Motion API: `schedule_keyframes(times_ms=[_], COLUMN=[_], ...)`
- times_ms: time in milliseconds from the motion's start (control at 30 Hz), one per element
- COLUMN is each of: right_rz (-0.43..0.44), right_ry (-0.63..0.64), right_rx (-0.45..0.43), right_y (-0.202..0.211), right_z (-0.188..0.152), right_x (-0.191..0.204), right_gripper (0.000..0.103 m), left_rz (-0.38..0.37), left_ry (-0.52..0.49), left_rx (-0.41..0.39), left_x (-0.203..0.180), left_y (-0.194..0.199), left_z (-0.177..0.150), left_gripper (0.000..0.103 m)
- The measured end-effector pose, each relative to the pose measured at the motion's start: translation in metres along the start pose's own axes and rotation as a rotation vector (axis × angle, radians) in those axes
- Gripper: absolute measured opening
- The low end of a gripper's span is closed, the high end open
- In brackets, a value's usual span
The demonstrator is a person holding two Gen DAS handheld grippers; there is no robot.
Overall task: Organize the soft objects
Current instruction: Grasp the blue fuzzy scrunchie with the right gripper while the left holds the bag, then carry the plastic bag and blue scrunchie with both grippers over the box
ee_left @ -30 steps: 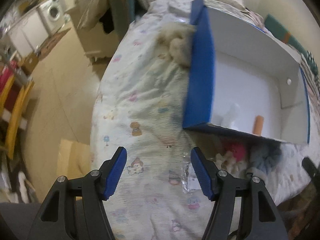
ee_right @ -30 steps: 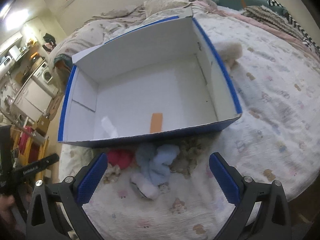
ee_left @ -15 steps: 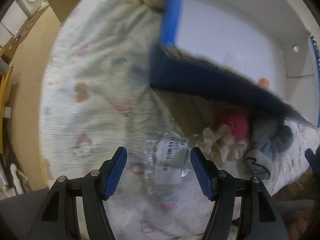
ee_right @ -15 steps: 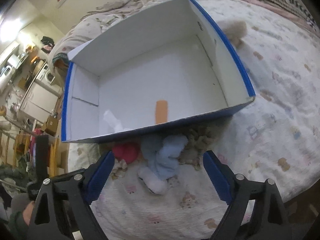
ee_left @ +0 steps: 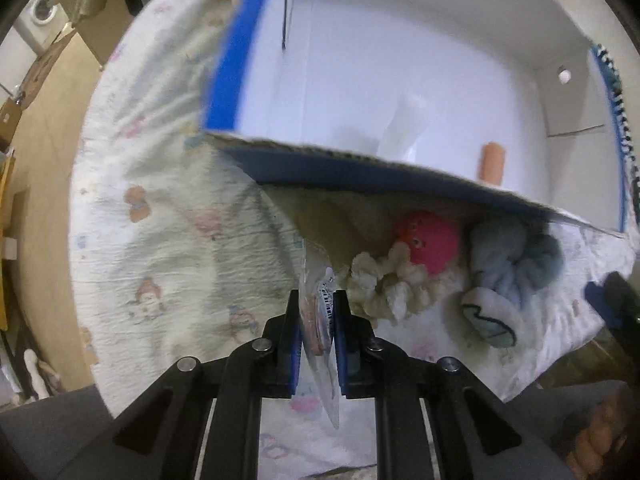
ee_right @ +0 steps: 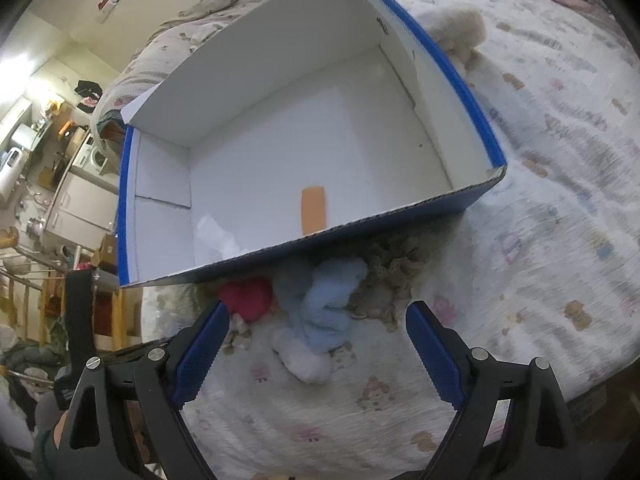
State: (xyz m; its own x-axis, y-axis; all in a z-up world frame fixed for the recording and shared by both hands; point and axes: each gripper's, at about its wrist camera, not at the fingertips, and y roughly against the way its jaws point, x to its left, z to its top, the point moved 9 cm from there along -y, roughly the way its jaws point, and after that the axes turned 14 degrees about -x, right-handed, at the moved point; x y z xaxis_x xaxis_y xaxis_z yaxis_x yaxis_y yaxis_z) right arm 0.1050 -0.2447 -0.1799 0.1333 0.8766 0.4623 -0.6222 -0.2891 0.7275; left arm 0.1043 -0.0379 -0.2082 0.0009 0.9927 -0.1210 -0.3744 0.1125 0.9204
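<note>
Soft toys sit bunched on the bed sheet [ee_left: 168,248], tight against the front wall of the blue box [ee_right: 400,216]: a pink octopus toy [ee_left: 430,242], a cream knotted rope toy [ee_left: 384,284] touching it, a light blue plush [ee_right: 324,304] just beside those, and a brownish fuzzy one [ee_right: 394,276] half under the box edge. None in the box yet. Box floor holds only an orange strip [ee_right: 314,210] and a bit of white paper [ee_right: 216,236].

Left gripper [ee_left: 317,320] points nearly straight down and its jaws have just been closing; they're now clenched on a clear plastic bag [ee_left: 320,316] with a barcode label, lying just beside the rope toy. Bag is pinched thin between the pads, and its tail hangs down past the jaws.

Right gripper [ee_right: 316,356] hovers over the blue plush, jaws spread wide with the plush between them and below; pads not touching it. Its jaws have been closing slightly, nothing gripped.

Step in hand, my read: first pick, the bag is secured but not lifted.

Next move needs:
- left: lift straight up, clear the front wall, carry the bag over and release inside the box
- watch for slip, film is thin and slick
- right: drop lower around the blue plush, then close; a loose limb could drag the pink toy along

Another fluffy beige toy [ee_right: 460,28] lies beyond the box's far right side, well apart from the pile.
</note>
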Motion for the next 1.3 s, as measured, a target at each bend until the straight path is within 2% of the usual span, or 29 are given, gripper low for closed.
schedule_keyframes(times_ms=[33,133,167,200,300,400,567,600,633,667,767,900,1067,1300], right_rz=[0.012,0.06,0.078,0.082,0.037,0.007,-0.093,-0.089,-0.082,-0.069,0.002,0.102,0.1,0.125], right_ry=[-0.011,-0.063,-0.085,-0.103,-0.103,-0.09,-0.047,-0.038,-0.024,-0.008,0.03,0.061,0.109,0.116], right_rx=[0.008,0.055,0.073,0.09,0.111,0.126,0.124,0.133,0.137,0.136,0.092,0.04,0.05,0.029], right_y=[-0.001,-0.008,-0.011,-0.015,-0.027,-0.041,-0.06,-0.062,-0.064,-0.064,-0.05,-0.021,-0.016,-0.005], right_z=[-0.001,-0.009,-0.012,-0.015,-0.02,-0.022,-0.023,-0.024,-0.026,-0.026,-0.023,-0.023,-0.032,-0.023], right_x=[0.0,0.003,0.003,0.003,0.0,0.004,0.001,0.003,0.006,0.011,0.028,0.047,0.05,0.047], right_gripper=[0.093,0.067,0.05,0.046,0.046,0.046,0.046,0.045,0.04,0.021,0.014,0.014,0.014,0.014], left_rz=[-0.01,-0.019,-0.014,-0.009,0.007,0.009,0.015,0.016,0.016,0.016,0.017,0.021,0.039,0.064], left_ry=[0.004,0.003,0.005,0.008,0.017,0.032,0.036,0.033,0.03,0.028,0.023,0.012,-0.012,-0.018], left_rx=[-0.013,-0.07,-0.094,-0.113,-0.142,-0.138,-0.146,-0.147,-0.148,-0.147,-0.151,-0.158,-0.153,-0.168], left_x=[0.001,0.006,0.011,0.016,0.028,0.042,0.048,0.046,0.045,0.045,0.044,0.041,0.037,0.037], left_y=[0.006,0.028,0.036,0.042,0.051,0.052,0.051,0.05,0.049,0.049,0.05,0.052,0.047,0.052], left_z=[0.001,0.006,0.008,0.01,0.017,0.016,0.013,0.013,0.012,0.012,0.013,0.013,0.011,0.01], left_gripper=[0.013,0.013,0.013,0.013,0.013,0.013,0.013,0.013,0.013,0.013,0.013,0.013,0.013,0.013])
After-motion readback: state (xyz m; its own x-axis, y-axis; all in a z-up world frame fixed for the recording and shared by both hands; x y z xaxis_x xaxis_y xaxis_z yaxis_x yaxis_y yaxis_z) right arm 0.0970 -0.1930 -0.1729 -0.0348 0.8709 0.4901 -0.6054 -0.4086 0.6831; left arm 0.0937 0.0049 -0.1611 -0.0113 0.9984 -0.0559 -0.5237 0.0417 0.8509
